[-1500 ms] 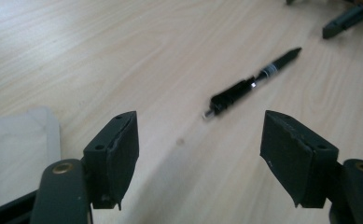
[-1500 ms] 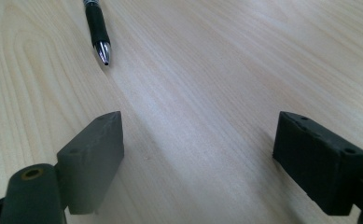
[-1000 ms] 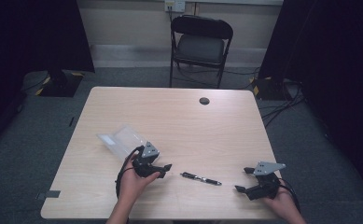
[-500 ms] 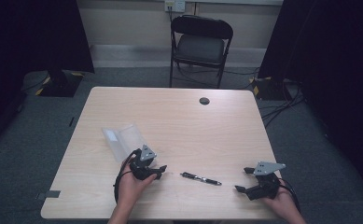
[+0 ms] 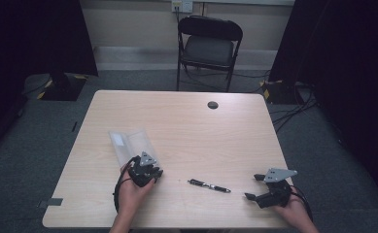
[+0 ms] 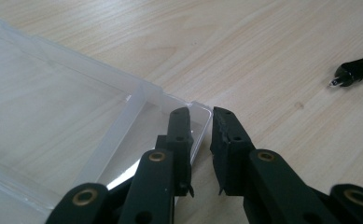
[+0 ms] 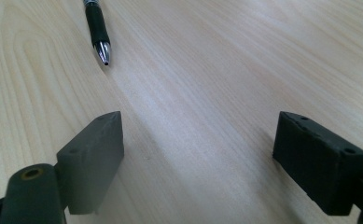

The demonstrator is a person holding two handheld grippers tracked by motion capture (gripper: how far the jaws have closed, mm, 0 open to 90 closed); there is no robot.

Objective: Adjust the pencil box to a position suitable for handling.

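One clear plastic case [image 5: 130, 144] lies at 9 o'clock on the table [image 5: 186, 121]; the left gripper [image 6: 202, 116] has just been closing and now pinches its corner tab. One black pen [image 5: 209, 185] lies at 6 o'clock. The right gripper [image 5: 252, 187], at 4 o'clock, is spread with nothing between. I can read no writing

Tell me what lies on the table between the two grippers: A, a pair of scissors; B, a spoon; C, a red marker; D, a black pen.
D: a black pen lies on the table between the left gripper and the right gripper.
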